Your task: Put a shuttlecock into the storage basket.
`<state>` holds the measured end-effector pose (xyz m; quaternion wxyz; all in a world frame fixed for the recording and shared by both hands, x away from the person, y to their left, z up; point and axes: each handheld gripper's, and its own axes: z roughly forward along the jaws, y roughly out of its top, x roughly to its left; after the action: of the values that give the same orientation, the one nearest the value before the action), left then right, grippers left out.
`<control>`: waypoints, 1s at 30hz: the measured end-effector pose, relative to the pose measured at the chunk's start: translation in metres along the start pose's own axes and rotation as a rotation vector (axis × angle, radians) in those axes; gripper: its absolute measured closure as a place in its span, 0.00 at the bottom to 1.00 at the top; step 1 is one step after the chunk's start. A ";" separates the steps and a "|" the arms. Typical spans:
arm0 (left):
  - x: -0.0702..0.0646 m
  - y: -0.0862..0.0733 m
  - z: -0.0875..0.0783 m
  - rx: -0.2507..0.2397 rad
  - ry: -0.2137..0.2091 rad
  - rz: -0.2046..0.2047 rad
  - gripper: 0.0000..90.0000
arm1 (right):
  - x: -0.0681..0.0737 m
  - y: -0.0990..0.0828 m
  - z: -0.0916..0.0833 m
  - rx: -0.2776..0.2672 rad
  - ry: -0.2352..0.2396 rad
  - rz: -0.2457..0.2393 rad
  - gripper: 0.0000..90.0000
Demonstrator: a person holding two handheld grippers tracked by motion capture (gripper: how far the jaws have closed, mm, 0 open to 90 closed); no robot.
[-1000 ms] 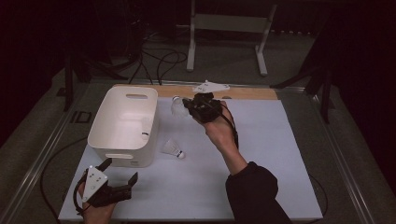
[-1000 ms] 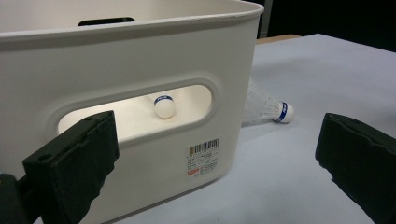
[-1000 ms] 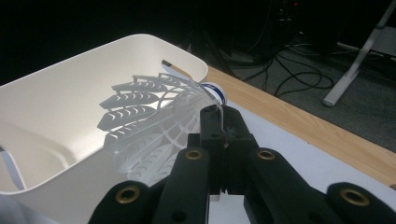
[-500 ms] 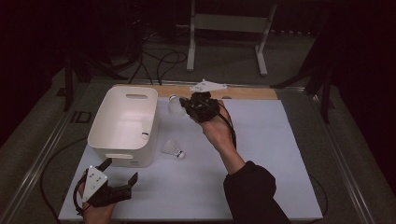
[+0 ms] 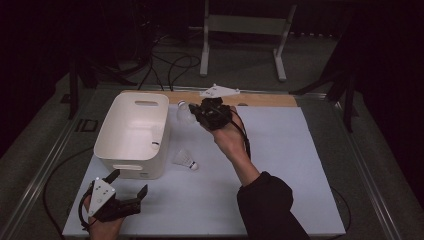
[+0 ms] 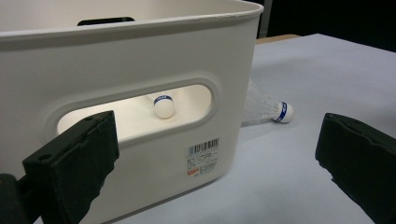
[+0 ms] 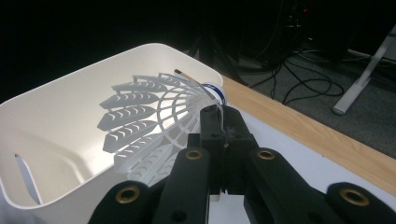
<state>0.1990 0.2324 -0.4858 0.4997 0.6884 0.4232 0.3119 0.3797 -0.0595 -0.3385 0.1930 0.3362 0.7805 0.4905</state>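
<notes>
Right gripper (image 5: 196, 111) raised beside the white bin (image 5: 131, 134), jaws clamped on a shuttlecock (image 7: 156, 116), cork end away from the camera, skirt toward it. Left gripper (image 5: 131, 189) low near the table edge, jaws wide.

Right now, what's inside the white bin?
One shuttlecock lies on the floor of the white bin, its cork visible through the handle slot in the left gripper view. The bin's walls hide the rest of the floor there. Another shuttlecock lies outside, on the table.
</notes>
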 end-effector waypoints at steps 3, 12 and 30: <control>0.000 0.000 0.000 0.000 0.000 0.000 0.00 | 0.001 0.001 0.000 -0.005 0.001 0.002 0.99; 0.000 0.000 0.000 -0.001 0.000 0.000 0.00 | 0.004 0.002 0.002 -0.007 0.010 -0.001 0.99; 0.000 0.000 0.000 -0.001 0.000 0.001 0.00 | 0.010 0.005 0.007 -0.014 0.020 -0.003 0.99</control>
<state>0.1988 0.2326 -0.4856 0.4999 0.6885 0.4225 0.3124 0.3789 -0.0465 -0.3369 0.1881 0.3285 0.7795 0.4991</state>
